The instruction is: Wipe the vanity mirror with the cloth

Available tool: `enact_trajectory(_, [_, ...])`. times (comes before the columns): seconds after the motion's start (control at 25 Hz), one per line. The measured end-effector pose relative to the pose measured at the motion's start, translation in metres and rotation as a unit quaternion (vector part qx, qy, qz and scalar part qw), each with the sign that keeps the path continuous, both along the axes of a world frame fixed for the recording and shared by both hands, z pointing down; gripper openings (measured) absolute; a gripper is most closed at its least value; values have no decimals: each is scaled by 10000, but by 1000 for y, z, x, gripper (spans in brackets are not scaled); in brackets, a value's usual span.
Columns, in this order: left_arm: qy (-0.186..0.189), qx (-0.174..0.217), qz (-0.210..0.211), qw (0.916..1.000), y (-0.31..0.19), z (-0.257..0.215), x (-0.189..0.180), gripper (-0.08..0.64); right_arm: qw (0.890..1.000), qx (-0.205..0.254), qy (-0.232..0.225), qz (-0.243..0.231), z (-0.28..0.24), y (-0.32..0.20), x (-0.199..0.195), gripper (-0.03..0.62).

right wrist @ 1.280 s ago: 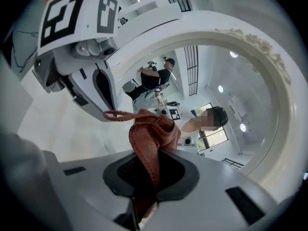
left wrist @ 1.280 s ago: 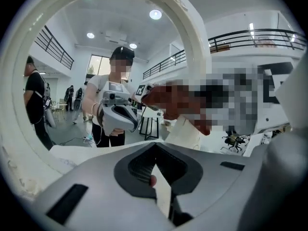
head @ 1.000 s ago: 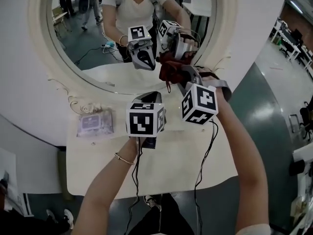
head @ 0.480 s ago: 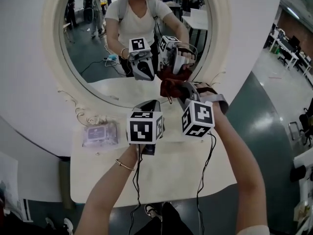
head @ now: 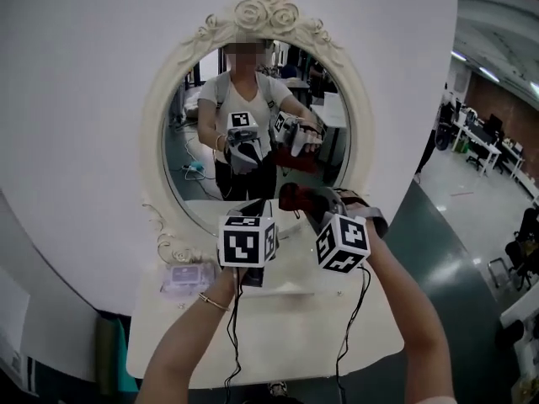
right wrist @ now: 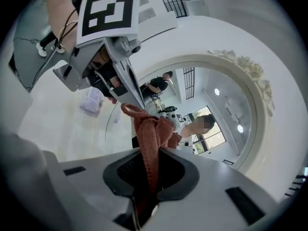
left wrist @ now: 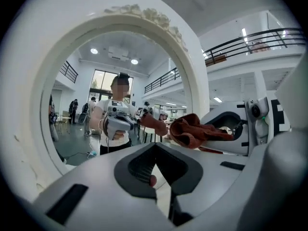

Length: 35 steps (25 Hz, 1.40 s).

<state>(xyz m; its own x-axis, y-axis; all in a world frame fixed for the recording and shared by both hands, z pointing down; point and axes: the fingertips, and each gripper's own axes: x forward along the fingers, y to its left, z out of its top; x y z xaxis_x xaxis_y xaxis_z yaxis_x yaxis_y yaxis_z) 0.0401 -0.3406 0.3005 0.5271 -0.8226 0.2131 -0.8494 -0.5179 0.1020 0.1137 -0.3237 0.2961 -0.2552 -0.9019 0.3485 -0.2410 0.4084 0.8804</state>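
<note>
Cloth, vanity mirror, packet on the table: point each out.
cloth [right wrist: 153,138], right gripper view, bunched upper fold.
vanity mirror [head: 257,129], head view, middle of the glass.
packet [head: 184,276], head view, its top face.

**A:** Clearance at the mirror?

**B:** I see open glass above and left of both grippers. The raised frame bounds it.

**A:** Obstructions?

**B:** My left gripper sits just beside the right gripper and its cloth. A packet occupies the table's left; the near part is bare.
</note>
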Motion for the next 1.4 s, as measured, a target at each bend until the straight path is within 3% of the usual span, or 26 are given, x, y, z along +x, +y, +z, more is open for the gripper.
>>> enact_trajectory(0.24, [157, 424, -87, 9989, 35, -40, -37, 3, 9936, 233, -1093, 186, -27, 33, -16, 63])
enact_trajectory(0.44, [175, 449, -248, 9985, 72, -14, -70, 3, 9652, -60, -2573, 458, 6, 67, -33, 61])
enact_trajectory(0.52, [202, 360, -298, 9987, 86, 6, -80, 3, 9495, -304, -3078, 532, 33, 81, -43, 61])
enact_trajectory(0.6, [259, 237, -315, 9989, 100, 27, -85, 3, 9269, -457, -3665, 658, 57, 95, -50, 63])
enact_trajectory(0.8, [272, -85, -505, 9983, 137, 84, -93, 3, 8516, -562, -5041, 1320, 105, 131, -41, 61])
enact_trajectory(0.88, [261, -197, -599, 9977, 151, 107, -93, 3, 8339, -553, -5274, 1529, 120, 142, -37, 63])
enact_trajectory(1.08, [164, -643, -660, 9956, 185, 162, -82, 3, 8093, -808, -5546, 1758, 149, 167, -29, 63])
enact_trajectory(1.24, [282, -938, -811, 9919, 207, 180, -74, 3, 7982, -1036, -5691, 1684, 160, 183, -25, 63])
enact_trajectory(1.4, [339, -1052, -978, 9890, 225, 185, -63, 3, 7945, -1231, -5737, 1564, 164, 200, -14, 61])
